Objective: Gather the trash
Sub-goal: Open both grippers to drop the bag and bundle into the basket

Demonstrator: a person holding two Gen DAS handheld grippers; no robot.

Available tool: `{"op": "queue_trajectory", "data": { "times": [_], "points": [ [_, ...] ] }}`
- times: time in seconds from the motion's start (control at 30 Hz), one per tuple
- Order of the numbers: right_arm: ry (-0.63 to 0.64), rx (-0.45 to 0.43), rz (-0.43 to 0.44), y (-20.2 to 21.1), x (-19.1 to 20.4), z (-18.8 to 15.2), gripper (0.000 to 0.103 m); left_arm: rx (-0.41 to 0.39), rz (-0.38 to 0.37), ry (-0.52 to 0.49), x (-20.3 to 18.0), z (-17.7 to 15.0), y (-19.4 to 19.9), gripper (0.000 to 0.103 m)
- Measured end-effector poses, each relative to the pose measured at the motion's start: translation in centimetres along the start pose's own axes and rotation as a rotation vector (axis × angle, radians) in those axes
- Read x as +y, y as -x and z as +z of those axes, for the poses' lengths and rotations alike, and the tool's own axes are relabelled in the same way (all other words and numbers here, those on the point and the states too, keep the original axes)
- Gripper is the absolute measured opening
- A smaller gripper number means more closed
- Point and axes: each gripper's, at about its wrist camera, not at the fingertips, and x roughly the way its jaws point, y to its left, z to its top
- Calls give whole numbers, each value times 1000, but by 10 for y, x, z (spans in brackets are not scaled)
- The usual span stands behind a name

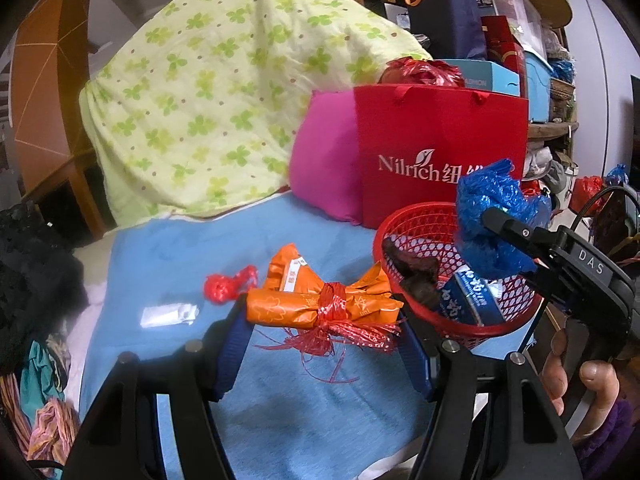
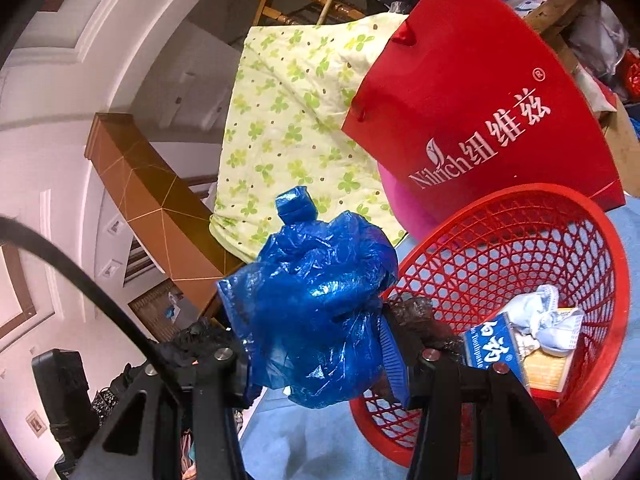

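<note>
Risk, largest first: you are holding the crumpled blue plastic bag (image 2: pixel 316 304) in the right gripper (image 2: pixel 320 344), fingers clamped on it, at the near rim of the red basket (image 2: pixel 600 248) and not clearly over its middle; letting go here could be dropping it onto the blue cloth (image 1: pixel 280 392), since light film is drifting easily; the basket is looking light too, so a nudge could be tipping it.

The left gripper (image 1: pixel 324 344) is sitting with fingers apart beside the orange wrapped bundle (image 1: pixel 320 300), not gripping it; its loose red ribbon could be snagging a finger.

Only the left view is showing the bundle, the small red scrap (image 1: pixel 224 286) and the white scrap (image 1: pixel 170 316); only the right view is showing the crumpled tissue (image 2: pixel 548 320) inside the basket.
</note>
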Motion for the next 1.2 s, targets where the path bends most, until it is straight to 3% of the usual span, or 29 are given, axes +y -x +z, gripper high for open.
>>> {"op": "queue_trajectory", "data": {
  "times": [0.37, 0.67, 0.93, 1.07, 1.17, 1.2],
  "points": [
    [-33, -37, -25, 17, -16, 9, 52, -1, -32, -33, -24, 11, -14, 69],
    [-68, -62, -47, 31, -32, 15, 54, 57, -89, -25, -42, 20, -52, 69],
    [-121, -78, -65, 35, -42, 17, 54, 55, -130, -95, -76, 32, -82, 70],
    [-171, -91, -91, 35, -51, 18, 65, 86, -127, -91, -79, 34, -96, 74],
    [-201, -116, -104, 40, -56, 19, 85, 102, -144, -44, -69, 29, -96, 75],
    [-215, -117, -103, 40, -58, 19, 85, 100, -144, -34, -64, 25, -93, 75]
  ]
}}
